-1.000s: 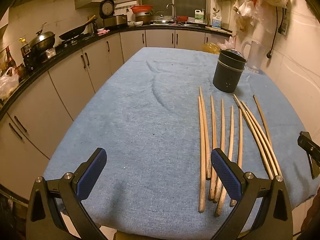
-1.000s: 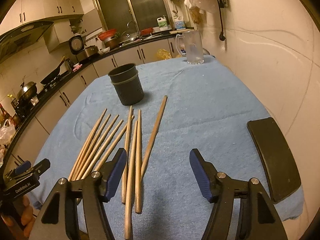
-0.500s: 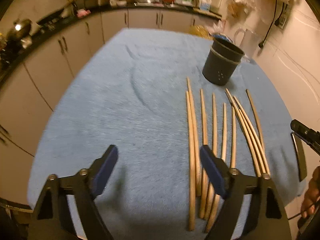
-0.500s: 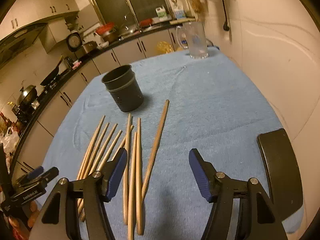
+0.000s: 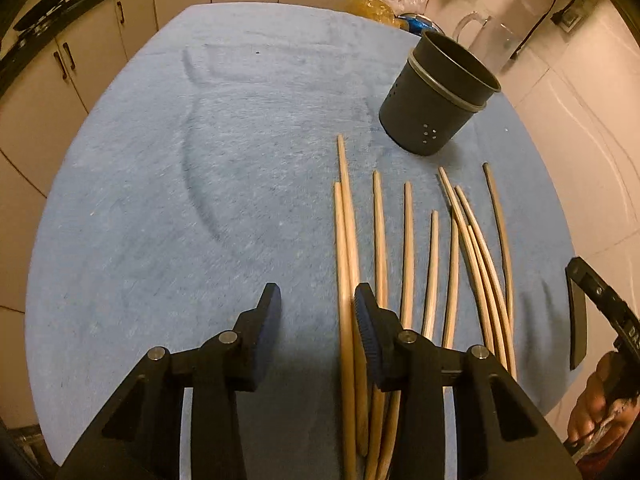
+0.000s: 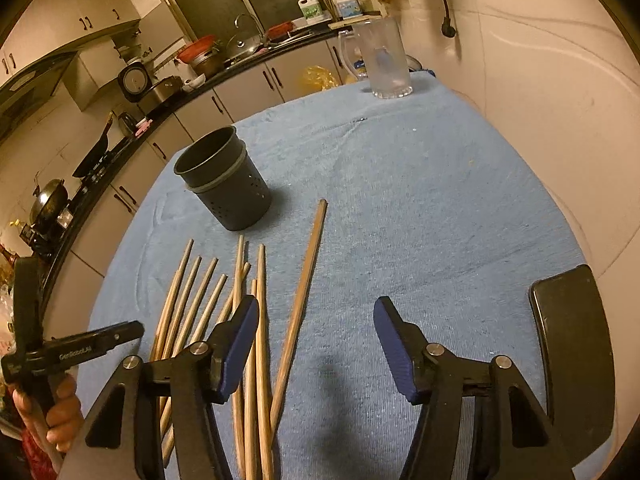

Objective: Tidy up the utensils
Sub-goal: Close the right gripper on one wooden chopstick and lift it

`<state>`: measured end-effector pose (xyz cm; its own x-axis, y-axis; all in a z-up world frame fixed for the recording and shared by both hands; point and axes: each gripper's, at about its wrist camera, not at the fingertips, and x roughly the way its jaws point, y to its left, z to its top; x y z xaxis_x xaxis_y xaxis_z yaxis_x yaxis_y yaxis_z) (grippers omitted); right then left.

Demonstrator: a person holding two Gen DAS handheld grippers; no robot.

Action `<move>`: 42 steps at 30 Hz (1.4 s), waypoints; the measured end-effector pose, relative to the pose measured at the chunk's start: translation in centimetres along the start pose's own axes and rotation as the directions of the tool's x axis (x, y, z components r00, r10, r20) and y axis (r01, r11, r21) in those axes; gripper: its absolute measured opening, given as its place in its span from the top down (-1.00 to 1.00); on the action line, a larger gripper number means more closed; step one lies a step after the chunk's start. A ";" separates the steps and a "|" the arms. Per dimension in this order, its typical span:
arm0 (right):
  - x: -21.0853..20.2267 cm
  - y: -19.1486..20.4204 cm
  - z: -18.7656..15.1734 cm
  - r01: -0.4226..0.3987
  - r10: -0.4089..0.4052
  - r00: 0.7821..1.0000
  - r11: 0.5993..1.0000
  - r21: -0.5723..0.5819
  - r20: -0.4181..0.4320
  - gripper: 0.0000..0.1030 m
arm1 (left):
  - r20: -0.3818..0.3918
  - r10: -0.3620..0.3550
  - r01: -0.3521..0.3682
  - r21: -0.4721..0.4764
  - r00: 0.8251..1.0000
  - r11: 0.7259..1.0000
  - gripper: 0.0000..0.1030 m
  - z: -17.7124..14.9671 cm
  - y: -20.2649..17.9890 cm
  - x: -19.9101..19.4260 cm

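Note:
Several wooden chopsticks (image 5: 406, 248) lie side by side on the blue cloth, below a dark grey perforated holder (image 5: 434, 108). My left gripper (image 5: 318, 310) points steeply down at their left edge. Its jaws are closing, and the leftmost chopstick (image 5: 344, 264) runs just inside the right finger (image 5: 366, 320), with no pad pressing on it. In the right wrist view the chopsticks (image 6: 208, 300) fan out below the holder (image 6: 228, 188). My right gripper (image 6: 316, 320) hovers over their right side, jaws closing slowly, with one longer, darker chopstick (image 6: 310, 264) in the gap, untouched.
A glass pitcher (image 6: 386, 64) stands at the table's far end near the wall. A black phone (image 6: 572, 352) lies at the right edge of the blue-covered table (image 5: 180, 200). Kitchen counters with pans run along the left. A hand (image 5: 596, 412) carries the right gripper.
The left gripper has tipped downward and moved toward the chopsticks' left edge, its jaws narrowing a lot. The right gripper has shifted across the table and tilted slightly, its jaws a little narrower.

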<state>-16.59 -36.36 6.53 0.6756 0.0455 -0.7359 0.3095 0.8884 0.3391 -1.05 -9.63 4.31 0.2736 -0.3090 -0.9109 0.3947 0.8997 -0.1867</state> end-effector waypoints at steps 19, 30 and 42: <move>0.9 -1.3 0.7 0.008 -0.007 1.000 1.000 0.028 -0.016 -0.24 | -0.041 0.063 -0.062 0.039 0.997 0.997 0.47 2.3 -0.7 2.9; 3.1 -1.2 1.8 0.011 -0.008 0.997 0.999 0.039 -0.076 -0.20 | -0.027 0.167 -0.165 0.067 0.986 0.984 0.85 3.0 -0.8 3.1; 10.8 0.3 6.9 0.074 -0.070 0.968 0.997 0.008 -0.240 0.21 | -0.039 0.140 -0.138 0.037 0.989 0.990 0.87 3.8 0.9 2.7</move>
<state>-4.56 -38.80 2.70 0.4721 0.0918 -0.8767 0.3637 0.8857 0.2886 3.35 -10.83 3.12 0.2920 -0.1683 -0.9415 0.3850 0.9218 -0.0454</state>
